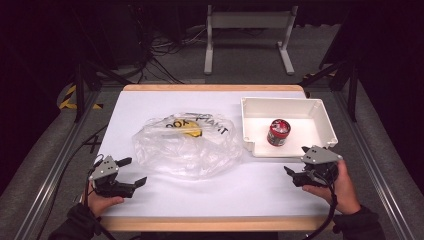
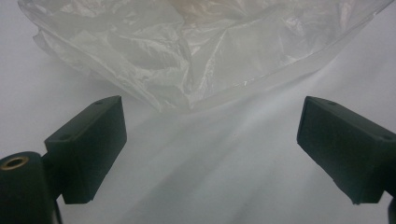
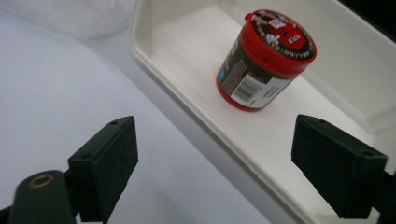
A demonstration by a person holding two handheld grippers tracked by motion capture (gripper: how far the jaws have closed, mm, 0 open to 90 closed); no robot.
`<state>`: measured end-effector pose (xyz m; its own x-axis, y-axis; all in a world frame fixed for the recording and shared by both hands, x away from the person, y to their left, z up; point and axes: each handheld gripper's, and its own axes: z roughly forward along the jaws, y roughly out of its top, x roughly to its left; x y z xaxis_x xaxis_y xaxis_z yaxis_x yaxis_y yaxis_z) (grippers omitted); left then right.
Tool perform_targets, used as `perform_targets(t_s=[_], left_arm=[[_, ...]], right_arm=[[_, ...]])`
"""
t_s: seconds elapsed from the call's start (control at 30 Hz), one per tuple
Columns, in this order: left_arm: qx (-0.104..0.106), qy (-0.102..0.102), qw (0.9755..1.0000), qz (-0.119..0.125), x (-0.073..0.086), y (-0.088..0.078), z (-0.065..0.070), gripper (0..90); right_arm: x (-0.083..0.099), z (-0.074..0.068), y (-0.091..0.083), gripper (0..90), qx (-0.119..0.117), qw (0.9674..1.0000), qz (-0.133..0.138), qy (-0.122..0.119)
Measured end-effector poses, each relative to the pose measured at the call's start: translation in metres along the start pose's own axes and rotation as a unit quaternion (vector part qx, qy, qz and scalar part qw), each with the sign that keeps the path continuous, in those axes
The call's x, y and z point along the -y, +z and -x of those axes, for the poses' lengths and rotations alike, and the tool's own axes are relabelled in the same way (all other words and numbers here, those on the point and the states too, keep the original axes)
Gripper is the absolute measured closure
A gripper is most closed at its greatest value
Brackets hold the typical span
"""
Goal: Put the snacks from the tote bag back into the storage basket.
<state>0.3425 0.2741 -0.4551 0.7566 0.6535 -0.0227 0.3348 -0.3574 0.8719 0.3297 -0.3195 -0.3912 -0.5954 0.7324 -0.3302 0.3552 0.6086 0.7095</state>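
While both rest low at the near edge, each hand-held gripper is listed first, then what lies beyond it.

Left hand-held gripper (image 1: 132, 172): jaws spread wide with nothing between them, held just over the surface (image 1: 165, 197) at its near left corner.
Left jaws, own view (image 2: 210, 149): two black pads stand far apart, bare white surface between them.
Right hand-held gripper (image 1: 295, 165): jaws wide apart, gripping nothing, at the near right of the surface, just short of the tray's near wall.
Right jaws, own view (image 3: 215, 163): the tray's near rim runs between the pads; they touch nothing.
Bag (image 1: 187, 145): clear crumpled plastic lying flat just ahead of the left hand-held gripper, apart from its tips; black lettering and something yellow show through at its far side.
Bag edge (image 2: 196, 60): near the left pads, not touched by them.
Tray (image 1: 250, 107): white, shallow, ahead of the right hand-held gripper, just beside the bag.
Jar (image 1: 278, 132): small, red lid and red base, dark label with a barcode, standing upright inside the tray, near its front wall.
Jar, right gripper view (image 3: 264, 60): ahead of the open jaws, beyond the rim, well clear of both pads.
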Motion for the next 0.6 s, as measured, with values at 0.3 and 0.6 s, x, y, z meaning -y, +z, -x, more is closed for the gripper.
perform_targets(t_s=[0.3,0.6], left_arm=[[0.000,0.001,1.0000,0.002,0.000,0.000,-0.001,9.1],[0.001,0.006,1.0000,-0.001,0.000,0.000,0.000,7.7]], right_arm=[[0.031,-0.005,0.001,14.0,0.013,0.9985,0.047,0.027],[0.064,0.000,0.004,10.4,0.051,0.9899,0.087,0.100]])
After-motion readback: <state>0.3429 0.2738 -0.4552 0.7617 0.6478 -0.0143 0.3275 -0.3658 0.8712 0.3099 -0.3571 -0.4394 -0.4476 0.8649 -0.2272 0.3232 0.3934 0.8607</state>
